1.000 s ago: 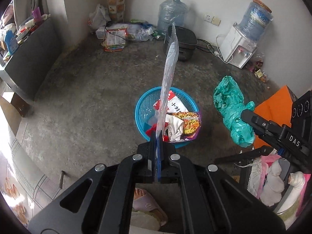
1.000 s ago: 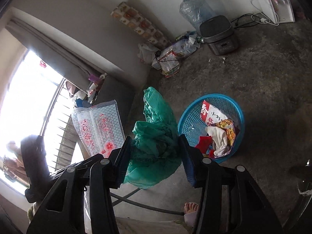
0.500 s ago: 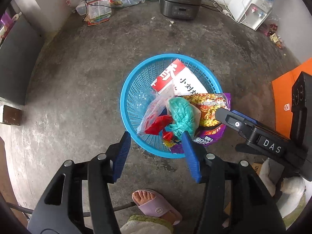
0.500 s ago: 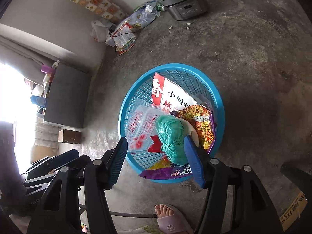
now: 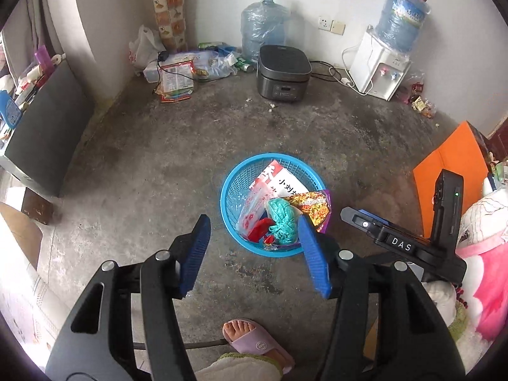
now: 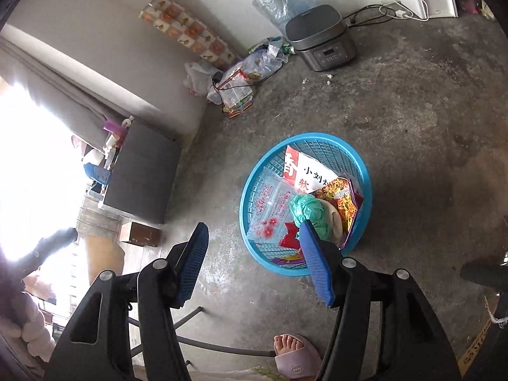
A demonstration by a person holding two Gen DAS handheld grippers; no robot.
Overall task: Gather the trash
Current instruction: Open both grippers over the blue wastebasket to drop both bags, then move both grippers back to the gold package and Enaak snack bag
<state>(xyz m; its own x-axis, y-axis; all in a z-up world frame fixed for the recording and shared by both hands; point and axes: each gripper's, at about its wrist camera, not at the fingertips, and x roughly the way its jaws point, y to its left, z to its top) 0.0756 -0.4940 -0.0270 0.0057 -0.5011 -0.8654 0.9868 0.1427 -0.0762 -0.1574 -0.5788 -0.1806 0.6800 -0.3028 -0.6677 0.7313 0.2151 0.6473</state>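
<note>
A bare concrete floor runs to a white wall lined with a water dispenser, a spare water jug and a dark rice cooker, with a heap of wrappers and plastic bags in the corner. Mid-floor sits the blue plastic basket, holding a red-and-white snack bag, a clear printed plastic bag, a crumpled green plastic bag and a purple-edged noodle packet. The drop-off step looks finished, since the trash lies in the basket and neither tool carries anything. The next move probably calls for swinging toward the corner heap and closing on a loose wrapper there. The left gripper hangs above the floor beside the basket's near rim, tilted downward, its blue pads spread wide and empty. The right gripper hovers likewise at the basket's near edge, jaws apart with nothing between them. The person's foot in a lilac slipper stands just behind.
</note>
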